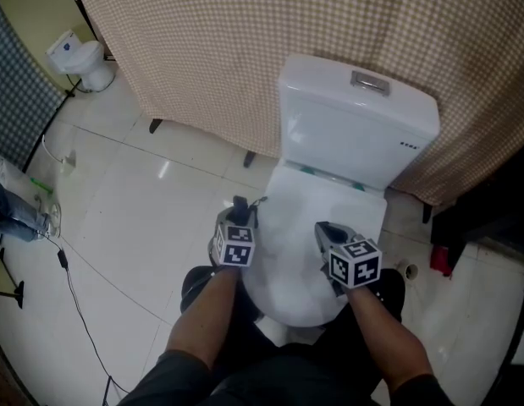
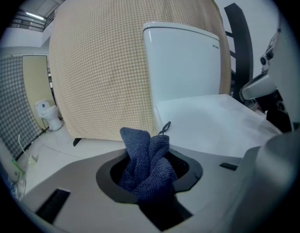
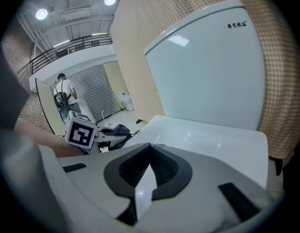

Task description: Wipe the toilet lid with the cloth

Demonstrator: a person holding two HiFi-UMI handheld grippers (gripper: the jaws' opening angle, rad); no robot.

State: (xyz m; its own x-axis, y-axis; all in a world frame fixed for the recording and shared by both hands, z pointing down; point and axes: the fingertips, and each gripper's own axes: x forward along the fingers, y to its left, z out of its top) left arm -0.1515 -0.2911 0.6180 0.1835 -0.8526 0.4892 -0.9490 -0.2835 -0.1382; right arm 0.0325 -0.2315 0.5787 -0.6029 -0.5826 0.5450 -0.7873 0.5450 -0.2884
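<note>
The white toilet lid (image 1: 300, 265) lies closed below the cistern (image 1: 355, 112). At the lid's left edge my left gripper (image 1: 239, 206) is shut on a bunched dark blue cloth (image 1: 242, 201). The left gripper view shows that cloth (image 2: 147, 161) standing up between the jaws, with the lid (image 2: 208, 118) ahead to the right. My right gripper (image 1: 326, 230) hovers over the lid's right half, jaws closed with nothing in them. The right gripper view looks across the lid (image 3: 208, 140) toward the cistern (image 3: 208, 72), with the left gripper (image 3: 108, 137) and the cloth (image 3: 119, 129) off to the left.
A checked beige curtain (image 1: 211, 41) hangs behind the toilet. A small white toilet (image 1: 82, 62) stands at the far left. A black cable (image 1: 71, 286) runs over the tiled floor. A red object (image 1: 439, 259) sits on the floor at the right. A person (image 3: 65, 93) stands far off.
</note>
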